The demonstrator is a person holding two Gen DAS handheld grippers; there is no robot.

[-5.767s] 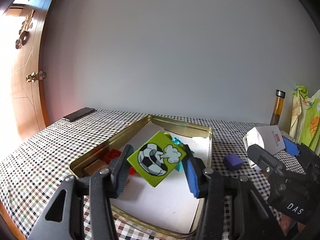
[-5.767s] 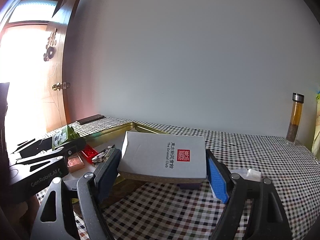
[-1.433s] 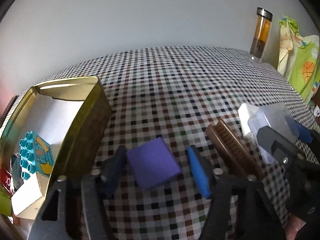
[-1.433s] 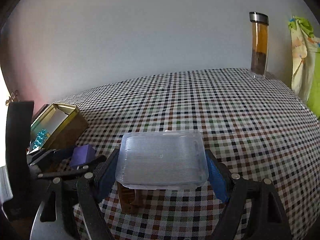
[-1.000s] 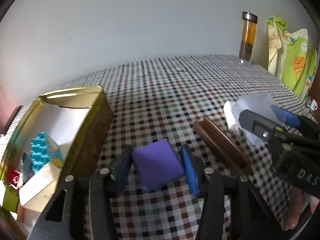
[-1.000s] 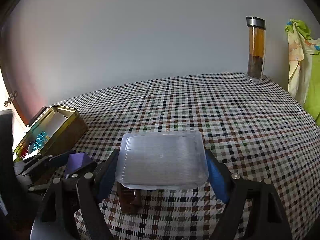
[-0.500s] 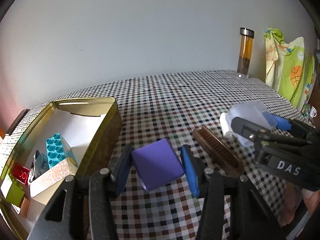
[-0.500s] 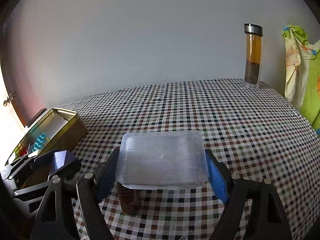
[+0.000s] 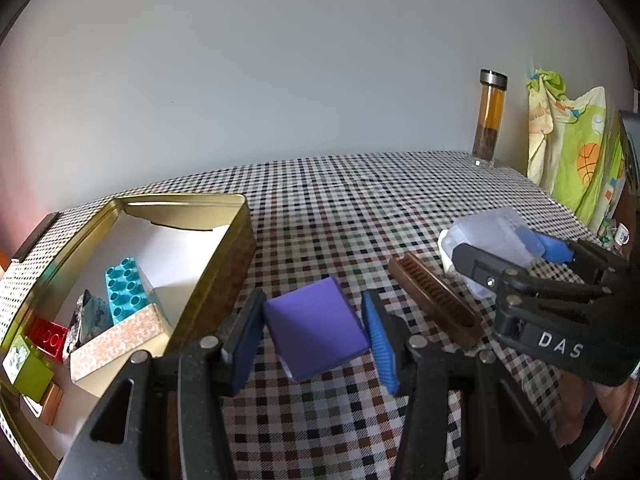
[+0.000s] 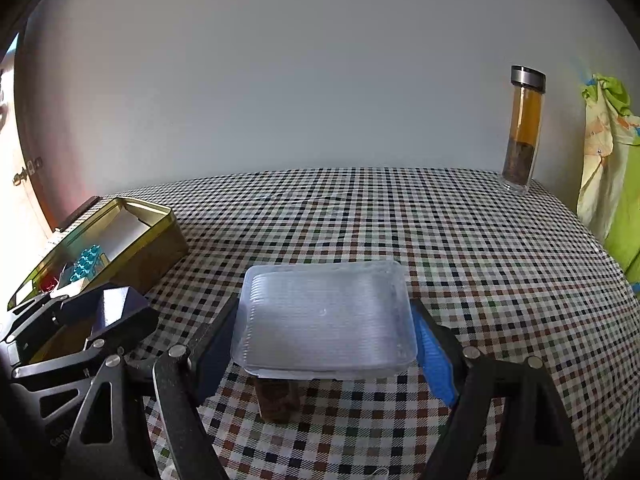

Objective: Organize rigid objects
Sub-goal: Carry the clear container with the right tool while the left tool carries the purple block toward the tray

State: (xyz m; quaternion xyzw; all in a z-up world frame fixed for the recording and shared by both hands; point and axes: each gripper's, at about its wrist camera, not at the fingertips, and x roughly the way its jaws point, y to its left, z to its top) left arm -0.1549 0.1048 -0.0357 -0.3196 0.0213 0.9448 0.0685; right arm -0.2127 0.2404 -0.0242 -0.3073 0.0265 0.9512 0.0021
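Holding a teal studded brick point(image 9: 127, 294), a red brick point(image 9: 50, 336) and a speckled box point(image 9: 116, 342), the gold tin point(image 9: 224, 264) sits left. The left gripper point(image 9: 314, 330) clamps a tilted purple block point(image 9: 314, 328) above the cloth; the right gripper point(image 10: 324, 344) grips a clear plastic box point(image 10: 324, 316).

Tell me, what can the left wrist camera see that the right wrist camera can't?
Only the left view shows the green block, speckled box and the brown brush's bristles. Only the right view shows the clear plastic box's whole flat face. Both show the gold tin, purple cube and amber bottle.
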